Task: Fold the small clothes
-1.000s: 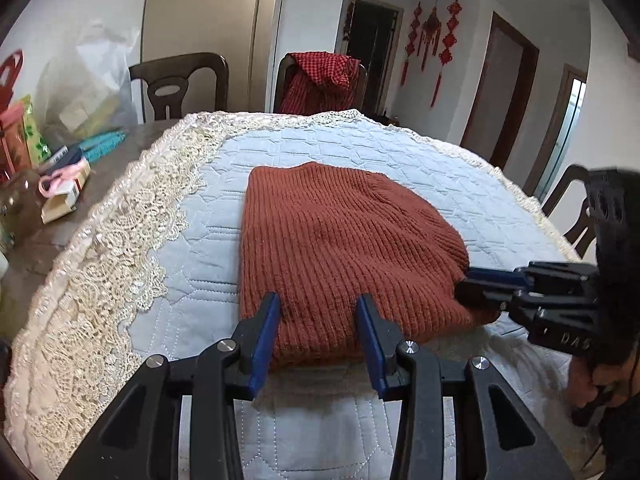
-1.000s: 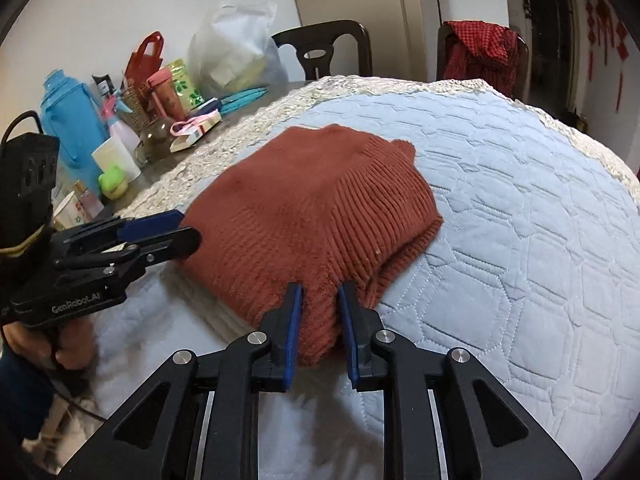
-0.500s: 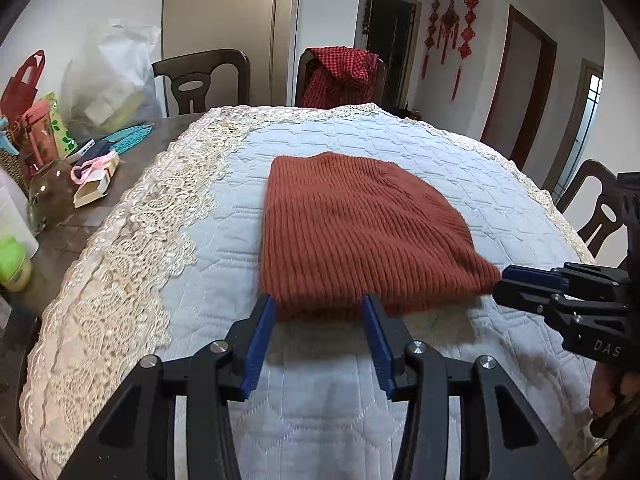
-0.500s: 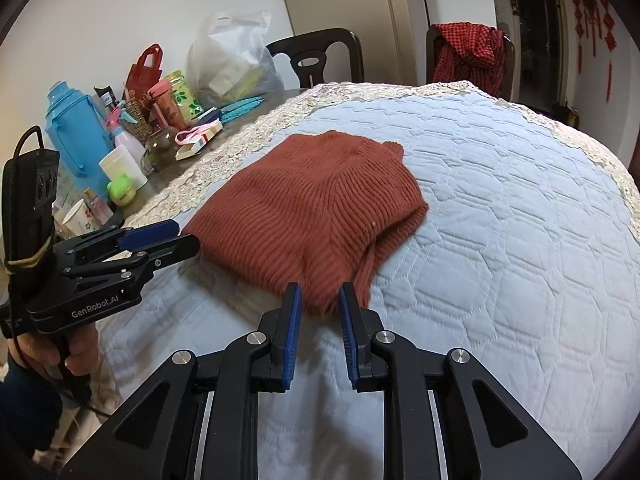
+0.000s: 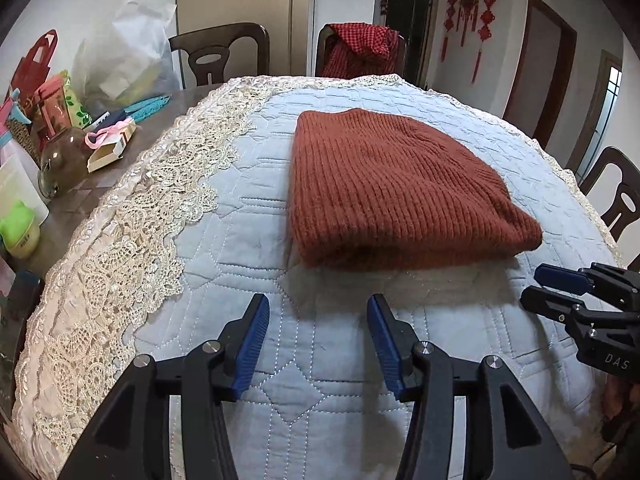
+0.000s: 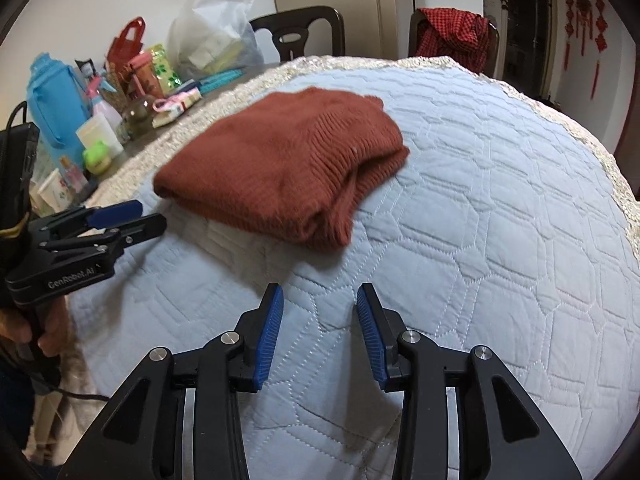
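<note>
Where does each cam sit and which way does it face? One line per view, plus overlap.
Left wrist: on the left gripper, angled down over the quilted pale-blue table cover at the folded rust-red knit sweater; own open fingers below, right gripper at right edge.
Right wrist: on the right gripper, facing the same sweater from its other side; own open fingers, left gripper and the hand holding it at left.
Shared: sweater, cover, red checked garment on a chair.

One sweater [image 5: 392,196], two grippers [image 5: 316,344] [image 6: 320,328], three chairs [image 5: 218,54].
</note>
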A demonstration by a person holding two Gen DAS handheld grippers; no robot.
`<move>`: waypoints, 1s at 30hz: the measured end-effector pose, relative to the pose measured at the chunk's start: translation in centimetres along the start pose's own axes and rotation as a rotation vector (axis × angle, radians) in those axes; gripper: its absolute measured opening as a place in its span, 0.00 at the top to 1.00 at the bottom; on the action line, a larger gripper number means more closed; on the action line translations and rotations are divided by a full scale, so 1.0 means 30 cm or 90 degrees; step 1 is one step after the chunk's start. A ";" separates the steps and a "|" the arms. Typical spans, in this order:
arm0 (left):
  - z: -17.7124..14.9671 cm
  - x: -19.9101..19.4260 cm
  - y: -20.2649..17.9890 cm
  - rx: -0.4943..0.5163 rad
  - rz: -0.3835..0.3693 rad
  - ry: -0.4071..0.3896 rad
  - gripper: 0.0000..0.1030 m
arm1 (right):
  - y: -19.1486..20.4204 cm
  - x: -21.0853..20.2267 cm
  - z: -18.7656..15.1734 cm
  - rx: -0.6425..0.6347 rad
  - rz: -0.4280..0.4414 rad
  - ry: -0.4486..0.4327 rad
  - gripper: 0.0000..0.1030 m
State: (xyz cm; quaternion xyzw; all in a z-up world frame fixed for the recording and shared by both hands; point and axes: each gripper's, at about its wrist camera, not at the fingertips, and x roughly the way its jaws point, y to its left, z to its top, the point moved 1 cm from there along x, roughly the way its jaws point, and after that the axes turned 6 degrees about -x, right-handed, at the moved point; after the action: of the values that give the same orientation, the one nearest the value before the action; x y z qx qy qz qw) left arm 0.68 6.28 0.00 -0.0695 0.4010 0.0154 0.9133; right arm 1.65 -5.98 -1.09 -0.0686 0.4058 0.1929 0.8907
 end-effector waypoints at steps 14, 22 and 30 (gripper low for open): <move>-0.010 0.005 -0.019 0.013 0.009 -0.005 0.38 | 0.017 0.003 -0.002 -0.020 -0.020 0.005 0.57; -0.011 0.007 -0.022 0.016 0.010 -0.005 0.37 | 0.019 0.003 -0.003 -0.020 -0.019 0.005 0.56; -0.013 0.008 -0.028 0.019 0.013 -0.004 0.36 | 0.019 0.003 -0.003 -0.019 -0.018 0.005 0.56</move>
State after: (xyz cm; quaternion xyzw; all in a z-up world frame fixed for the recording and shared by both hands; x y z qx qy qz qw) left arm 0.61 5.40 -0.34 -0.0522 0.3990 0.0187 0.9153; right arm 1.41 -5.47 -1.21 -0.0886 0.4052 0.1860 0.8907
